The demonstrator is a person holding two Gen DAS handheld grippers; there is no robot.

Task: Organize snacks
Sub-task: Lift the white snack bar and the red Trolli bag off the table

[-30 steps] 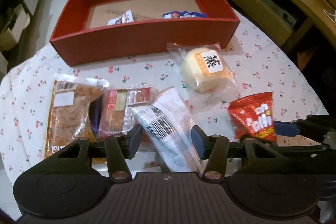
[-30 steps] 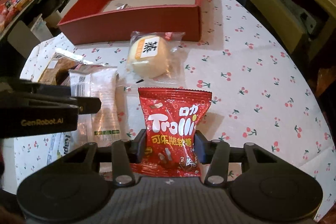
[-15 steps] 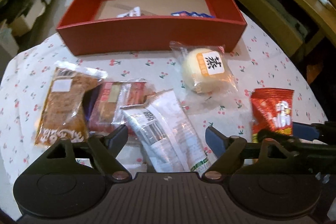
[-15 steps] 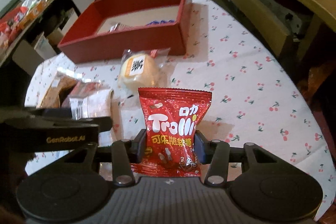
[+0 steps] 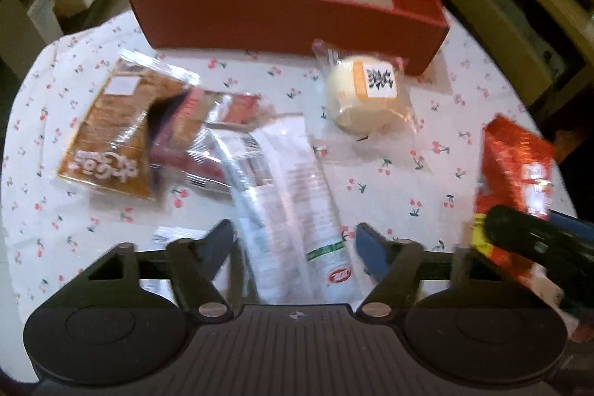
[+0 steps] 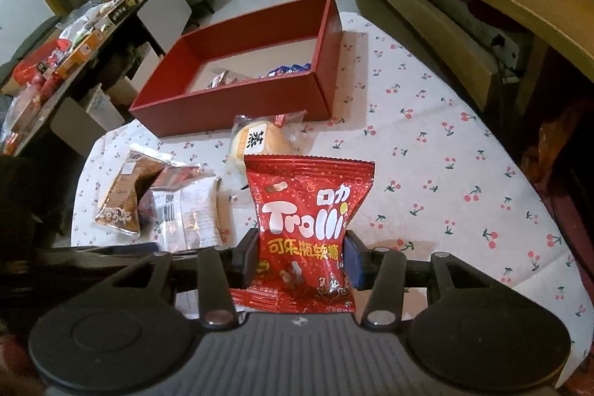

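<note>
Cherry-print table (image 6: 438,151) spread wide. At the far edge, red box (image 6: 230,102), open-topped, a few small packets already on its floor. Ahead of it, round bun (image 5: 362,91) in a clear wrapper, white label with one bold black character. Off to the side, brown pack (image 5: 111,132), overlapped by a reddish pack (image 5: 208,140).

Right gripper (image 6: 300,260) up off the table, clamped on the gummy bag (image 6: 308,229) at its lower half, bag standing upright between the pads. "Trolli" in big white letters, Chinese characters above and below. Light, crinkly, slick foil by the look; waist grip squeezing it in, probably secure enough, though air-filled bags can slide.

Left gripper (image 5: 293,240) angled down over the clear sleeve (image 5: 289,195), jaws just been closing in, sleeve's lower end lying between them, small gaps visible either side, so not yet pinched. Barcode near the top, green stripe and a small red oval logo near the bottom, unreadable through the blur. Long, thin, floppy, likely to droop at both ends; best taken across its width near the middle.
</note>
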